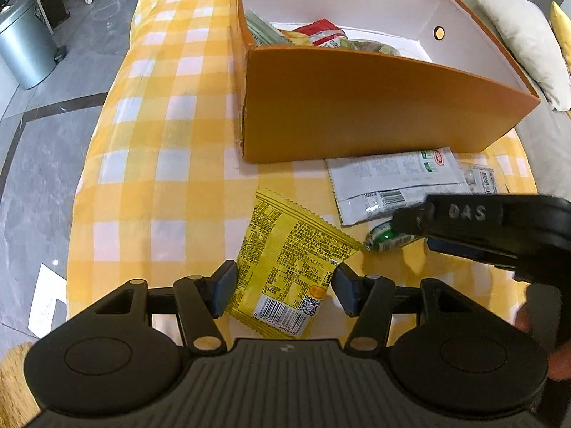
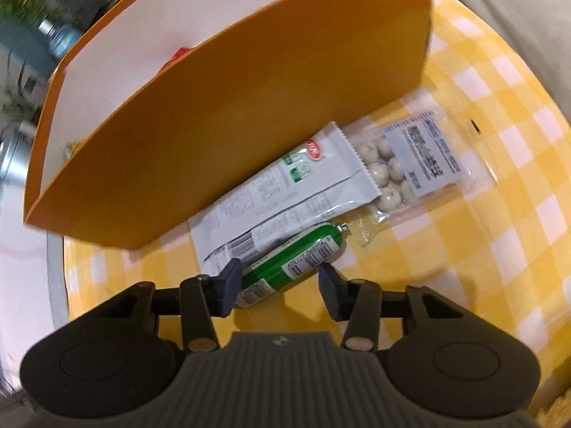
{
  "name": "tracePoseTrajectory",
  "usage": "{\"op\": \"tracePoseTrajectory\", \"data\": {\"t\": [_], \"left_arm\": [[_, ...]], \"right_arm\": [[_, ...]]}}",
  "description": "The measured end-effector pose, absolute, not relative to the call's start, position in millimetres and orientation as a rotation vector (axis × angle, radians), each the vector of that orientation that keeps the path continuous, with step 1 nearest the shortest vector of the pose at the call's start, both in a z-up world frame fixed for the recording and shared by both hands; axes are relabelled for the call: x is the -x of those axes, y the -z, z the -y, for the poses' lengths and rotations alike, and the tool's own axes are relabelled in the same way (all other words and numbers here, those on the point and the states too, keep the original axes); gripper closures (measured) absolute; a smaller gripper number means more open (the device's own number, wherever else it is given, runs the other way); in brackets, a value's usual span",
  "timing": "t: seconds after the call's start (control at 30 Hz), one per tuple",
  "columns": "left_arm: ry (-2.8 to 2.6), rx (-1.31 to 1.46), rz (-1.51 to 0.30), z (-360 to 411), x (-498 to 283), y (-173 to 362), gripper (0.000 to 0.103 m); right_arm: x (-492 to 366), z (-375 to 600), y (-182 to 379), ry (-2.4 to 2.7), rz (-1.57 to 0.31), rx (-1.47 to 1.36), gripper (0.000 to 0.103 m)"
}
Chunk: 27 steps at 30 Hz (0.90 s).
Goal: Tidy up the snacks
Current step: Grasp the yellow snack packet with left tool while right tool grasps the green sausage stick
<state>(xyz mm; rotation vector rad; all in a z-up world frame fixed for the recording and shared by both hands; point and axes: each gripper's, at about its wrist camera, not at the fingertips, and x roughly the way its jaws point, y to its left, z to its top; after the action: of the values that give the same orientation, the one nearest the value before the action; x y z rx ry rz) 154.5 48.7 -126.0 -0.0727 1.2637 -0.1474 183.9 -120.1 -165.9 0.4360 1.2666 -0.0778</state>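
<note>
The flat yellow foil snack packet (image 1: 291,267), barcode side up, lies on the yellow-and-white checked tablecloth (image 1: 160,135) at 6 o'clock of the left wrist view. The left gripper (image 1: 284,292) straddles its near end: the jaws stand wide apart, one pad at each long edge, and nothing is clamped.

The green plastic-wrapped sausage stick (image 2: 292,262) lies at 6 o'clock of the right wrist view, tilted toward 2 o'clock. The right gripper (image 2: 278,287) is open around its near end; the left pad touches or nearly touches the wrapper, while the right pad stands apart. In the left wrist view the same gripper enters from 3 o'clock, above the sausage.

Just beyond the sausage lies a white flat sachet (image 2: 285,192) with a red logo, its far edge against the wall of the orange cardboard box (image 2: 221,135). At 2 o'clock from the sachet lies a clear bag of pale round sweets (image 2: 403,167) with a grey label.

The box, white inside, holds several packets, a red-and-white wrapper (image 1: 321,32) among them. Beyond the table stand a grey cushion (image 1: 517,39) and a metal bin (image 1: 21,46).
</note>
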Motion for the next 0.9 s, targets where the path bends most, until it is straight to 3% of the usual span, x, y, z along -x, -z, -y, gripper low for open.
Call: {"op": "tracePoseTrajectory", "data": {"t": [0.2, 0.37, 0.6, 0.67, 0.9], "left_arm": [[0.157, 0.079, -1.265, -48, -152, 128, 0.037], [0.151, 0.08, -1.258, -47, -152, 129, 0.037], [0.158, 0.052, -1.256, -47, -155, 133, 0.031], [0.163, 0.023, -1.26, -46, -157, 135, 0.03], [0.245, -0.044, -1.263, -46, -157, 139, 0.017]], "right_arm": [[-167, 114, 152, -0.055, -1.245, -0.244, 0.102], [-161, 139, 165, -0.011, -1.285, -0.335, 0.103], [-166, 143, 163, 0.02, -1.25, -0.541, 0.082], [-173, 138, 166, 0.037, -1.263, -0.521, 0.082], [-187, 129, 170, 0.101, -1.268, -0.486, 0.064]]}}
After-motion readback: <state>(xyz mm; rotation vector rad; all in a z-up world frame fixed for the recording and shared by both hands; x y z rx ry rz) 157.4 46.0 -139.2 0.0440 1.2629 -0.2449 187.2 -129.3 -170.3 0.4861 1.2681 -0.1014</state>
